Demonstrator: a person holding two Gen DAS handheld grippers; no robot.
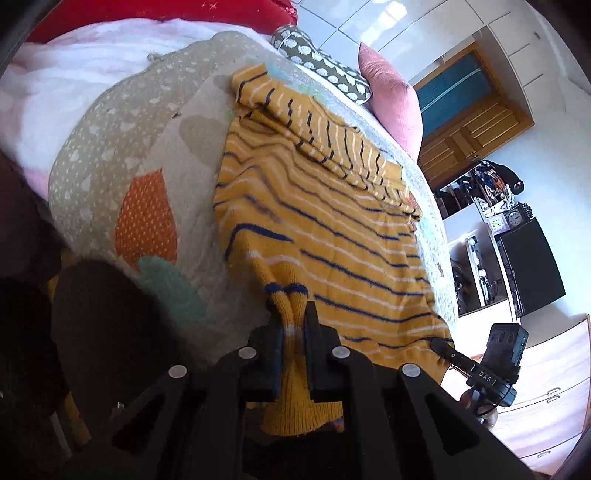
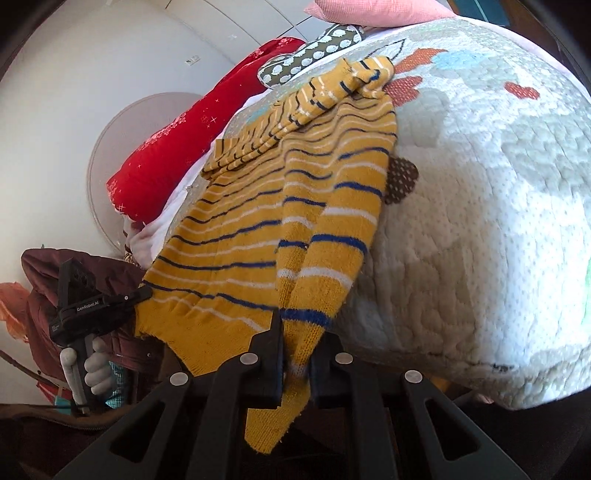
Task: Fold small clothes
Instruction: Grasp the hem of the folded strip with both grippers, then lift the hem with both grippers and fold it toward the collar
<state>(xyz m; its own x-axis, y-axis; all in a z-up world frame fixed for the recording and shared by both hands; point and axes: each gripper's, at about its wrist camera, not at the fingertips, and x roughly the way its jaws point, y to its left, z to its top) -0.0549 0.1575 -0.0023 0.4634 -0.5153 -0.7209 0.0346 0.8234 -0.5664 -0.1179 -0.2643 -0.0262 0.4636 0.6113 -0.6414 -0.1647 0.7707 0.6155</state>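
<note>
Left gripper, seen from the left wrist, is clenched on a bunched hem of the yellow striped sweater, which lies spread on the patterned blanket of the bed. Right gripper grasps its far hem corner. From the right wrist, right gripper pinches the sweater's lower edge; a pink pillow lies beyond.

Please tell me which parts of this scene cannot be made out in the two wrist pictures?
- Left wrist view: the hem of the mustard-yellow knitted sweater with blue and white stripes disappears between the jaws of the left gripper.
- Right wrist view: the hem clamped by the right gripper hangs behind its black frame.
- Both views: the quilted patterned bedspread is cut off by the fisheye edge.
</note>
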